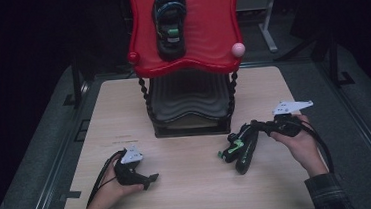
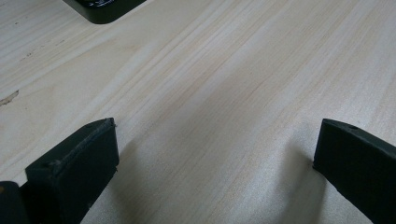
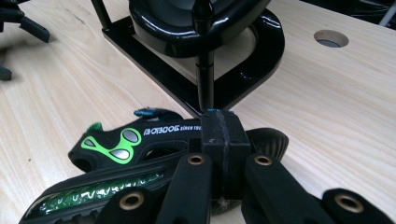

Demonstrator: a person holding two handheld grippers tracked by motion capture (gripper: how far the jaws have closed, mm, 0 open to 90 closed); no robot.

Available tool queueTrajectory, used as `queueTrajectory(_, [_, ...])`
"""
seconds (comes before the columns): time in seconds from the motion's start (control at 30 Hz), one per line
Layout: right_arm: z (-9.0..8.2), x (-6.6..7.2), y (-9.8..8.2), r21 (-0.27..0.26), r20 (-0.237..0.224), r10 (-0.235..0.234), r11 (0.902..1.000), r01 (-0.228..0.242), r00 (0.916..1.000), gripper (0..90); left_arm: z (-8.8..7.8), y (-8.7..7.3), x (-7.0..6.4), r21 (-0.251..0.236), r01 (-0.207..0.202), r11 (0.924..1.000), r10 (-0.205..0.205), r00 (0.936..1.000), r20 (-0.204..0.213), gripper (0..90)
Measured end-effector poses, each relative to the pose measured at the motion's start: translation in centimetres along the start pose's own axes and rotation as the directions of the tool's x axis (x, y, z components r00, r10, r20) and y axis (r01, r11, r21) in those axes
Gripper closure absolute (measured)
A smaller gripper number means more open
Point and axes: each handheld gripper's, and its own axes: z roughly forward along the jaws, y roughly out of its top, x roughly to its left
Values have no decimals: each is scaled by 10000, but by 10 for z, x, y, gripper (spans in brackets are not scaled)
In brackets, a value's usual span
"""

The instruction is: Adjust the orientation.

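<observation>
Sandal on table: a black sandal with green trim (image 1: 240,149) lies on the wooden table (image 1: 195,194), right of centre, just in front of the stand's right front corner.
Its long axis: in the high view it runs diagonally, one end toward the person and the other up and right toward the right gripper (image 1: 270,128).
Right gripper: its jaws are pressed together on the sandal's upper edge; in the right gripper view the closed gripper tips (image 3: 222,140) pinch the strap area of the sandal (image 3: 130,144).
Left gripper: the left gripper (image 1: 149,179) rests low over the near left of the table, jaws spread wide with bare wood between them, holding nothing (image 2: 210,163).
Second sandal: a matching black sandal (image 1: 170,20) lies on the red top shelf (image 1: 210,57) of the two-tier stand, its length running away from the person.
Gripper views add: lettering on the sandal's side strap, a round hole in the tabletop (image 3: 330,38), and the stand's glossy black base (image 3: 252,70).
High view adds: a pink ball (image 1: 238,49) on the shelf's right corner.
Open room: bare wood between the two grippers and along the near edge.
</observation>
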Motion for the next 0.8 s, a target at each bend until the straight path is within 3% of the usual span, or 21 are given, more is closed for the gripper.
queueTrajectory(0.8, [-35, -11, -38, 207, 469, 552, 9982, -562, 9974, 900, 0, 0, 0, -5, -12, 10000, 12, 10000, 7, 0])
